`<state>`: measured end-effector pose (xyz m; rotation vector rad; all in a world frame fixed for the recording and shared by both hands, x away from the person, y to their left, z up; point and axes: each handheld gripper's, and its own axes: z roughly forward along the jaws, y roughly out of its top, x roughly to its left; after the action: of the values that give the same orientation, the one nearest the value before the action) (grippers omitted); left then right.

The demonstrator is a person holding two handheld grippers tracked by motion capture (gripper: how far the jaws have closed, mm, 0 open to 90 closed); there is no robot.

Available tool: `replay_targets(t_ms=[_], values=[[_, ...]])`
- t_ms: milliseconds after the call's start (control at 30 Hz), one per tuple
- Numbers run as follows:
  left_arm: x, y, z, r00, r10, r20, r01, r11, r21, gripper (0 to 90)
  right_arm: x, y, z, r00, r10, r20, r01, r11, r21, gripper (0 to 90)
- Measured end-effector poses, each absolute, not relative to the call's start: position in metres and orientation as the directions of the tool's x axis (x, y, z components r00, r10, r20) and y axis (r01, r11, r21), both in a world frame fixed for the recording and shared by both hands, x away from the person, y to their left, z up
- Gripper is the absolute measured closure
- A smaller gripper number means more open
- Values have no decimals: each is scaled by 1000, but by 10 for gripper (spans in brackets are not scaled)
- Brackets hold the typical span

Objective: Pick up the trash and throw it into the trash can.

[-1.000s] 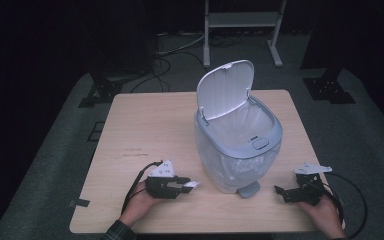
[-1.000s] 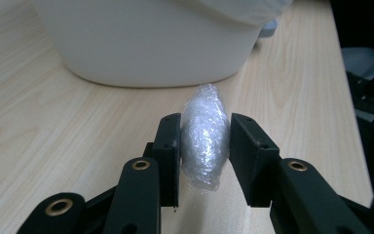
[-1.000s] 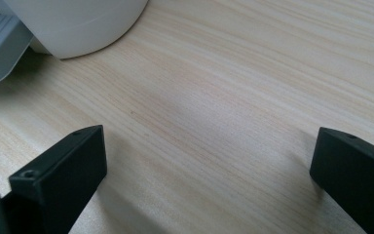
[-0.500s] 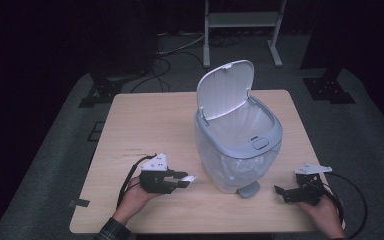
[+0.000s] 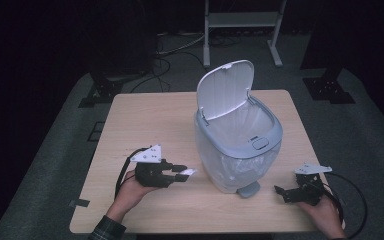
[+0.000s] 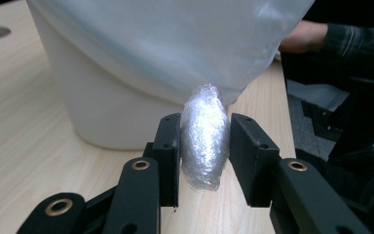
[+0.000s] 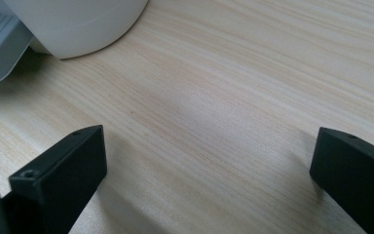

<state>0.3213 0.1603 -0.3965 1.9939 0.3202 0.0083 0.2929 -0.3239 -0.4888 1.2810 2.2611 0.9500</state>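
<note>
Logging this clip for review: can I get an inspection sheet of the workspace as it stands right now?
Surface: wooden table, bare apart from the bin.
Job's things: crumpled plastic wad clamped in the left gripper; white pedal bin, lid up, clear liner inside.
Clutter: nothing seen.
Grippers: left gripper beside the bin; right gripper open, low over the table near the pedal.
Cables: one trails from each gripper; more on the floor behind.
Surroundings: dark room, metal stand beyond the table.

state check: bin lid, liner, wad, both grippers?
Bin lid: flipped up, open.
Bag liner: fitted inside the bin.
Crumpled plastic wad: clamped, off the table.
Left gripper: shut on the wad.
Right gripper: jaws wide apart, nothing between.
</note>
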Motion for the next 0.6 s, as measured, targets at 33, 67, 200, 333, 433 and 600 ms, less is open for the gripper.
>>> replay_targets(t_ms=[33,67,200,333,433,600], values=[[322,161,-394,964,225,-140,221,-396,891,654,293,-324,-489,-517,856,8,605,359,711,0],[322,161,-393,965,223,-140,220,-390,894,654,293,-324,-489,-517,856,8,605,358,711,0],[323,162,-385,967,214,-135,210,-380,901,654,293,-324,-489,-517,856,7,604,359,712,0],[323,163,-378,969,203,-138,206,-371,906,654,293,-324,-489,-517,856,7,604,359,711,0],[324,163,-373,970,196,-146,210,-360,909,654,293,-324,-489,-517,856,7,604,359,711,0],[325,164,-362,972,184,-143,202,-354,913,653,293,-324,-489,-517,856,7,604,359,711,0]])
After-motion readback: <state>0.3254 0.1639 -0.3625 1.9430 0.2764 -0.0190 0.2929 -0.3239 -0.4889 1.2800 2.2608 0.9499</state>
